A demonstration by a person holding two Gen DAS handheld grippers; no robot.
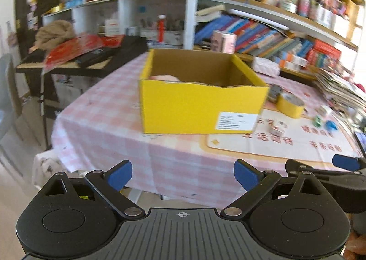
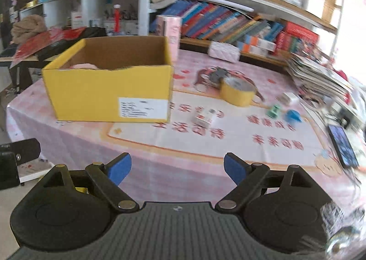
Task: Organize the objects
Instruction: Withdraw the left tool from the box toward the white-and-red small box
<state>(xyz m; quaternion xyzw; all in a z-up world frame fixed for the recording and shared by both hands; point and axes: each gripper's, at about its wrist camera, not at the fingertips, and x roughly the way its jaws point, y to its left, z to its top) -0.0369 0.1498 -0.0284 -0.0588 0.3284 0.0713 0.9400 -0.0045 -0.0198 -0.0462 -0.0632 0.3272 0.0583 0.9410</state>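
Both claws, left (image 1: 183,174) and right (image 2: 177,168), spread and empty at frame bottom, short of bench (image 2: 160,168); yellow box (image 2: 109,93) centre-left, likely collecting the loose tape roll (image 2: 238,93).

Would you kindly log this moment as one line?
left gripper open, empty | right gripper open, empty | yellow box open | tape roll on table

The left gripper (image 1: 183,175) hangs with its blue fingers (image 1: 120,174) spread wide, short of the table (image 1: 109,127). An open yellow box (image 1: 196,109) stands there, with a yellow tape roll (image 1: 290,104) just beside it to the right.
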